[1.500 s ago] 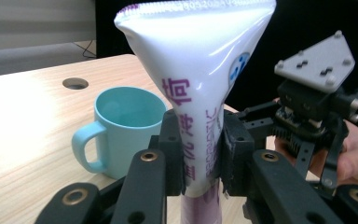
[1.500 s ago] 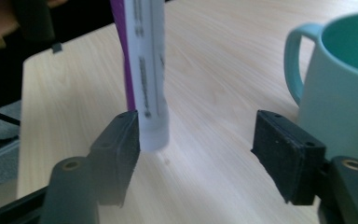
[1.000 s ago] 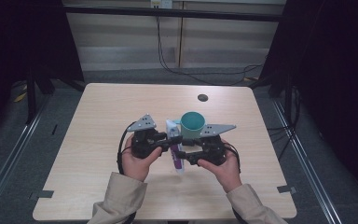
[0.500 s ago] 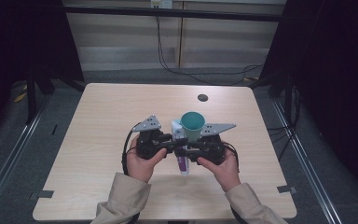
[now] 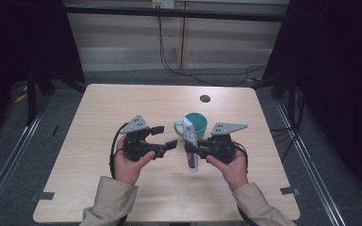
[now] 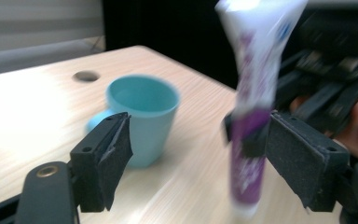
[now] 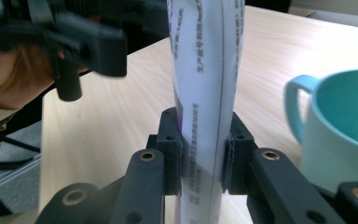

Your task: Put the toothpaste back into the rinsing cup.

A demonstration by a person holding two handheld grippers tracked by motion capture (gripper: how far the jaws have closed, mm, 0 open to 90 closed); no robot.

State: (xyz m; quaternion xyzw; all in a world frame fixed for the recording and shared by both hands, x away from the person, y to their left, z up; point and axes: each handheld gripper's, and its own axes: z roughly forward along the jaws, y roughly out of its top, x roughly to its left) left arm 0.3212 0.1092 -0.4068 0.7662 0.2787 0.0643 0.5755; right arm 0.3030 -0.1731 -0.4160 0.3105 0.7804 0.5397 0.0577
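Note:
A white and purple tube [image 5: 190,141] stands upright just in front of a teal cup [image 5: 196,123] on the wooden table [image 5: 99,108]. My right gripper [image 5: 190,150] is shut on the tube's lower part; in the right gripper view the tube [image 7: 205,70] rises between the closed jaws of that gripper [image 7: 203,156], with the cup [image 7: 340,130] at the right. My left gripper [image 5: 166,136] is open, a little left of the tube. In the left gripper view the open gripper [image 6: 200,135] frames the cup [image 6: 142,116] and the tube [image 6: 254,93].
A small dark round hole [image 5: 205,98] is set in the table behind the cup. Cables [image 5: 169,56] hang at the back beyond the far edge. Metal rails [image 5: 9,155] run along the floor on both sides.
My left gripper has opened and drawn back to the left, away from the tube. The right gripper now holds the tube alone and has raised it more upright.

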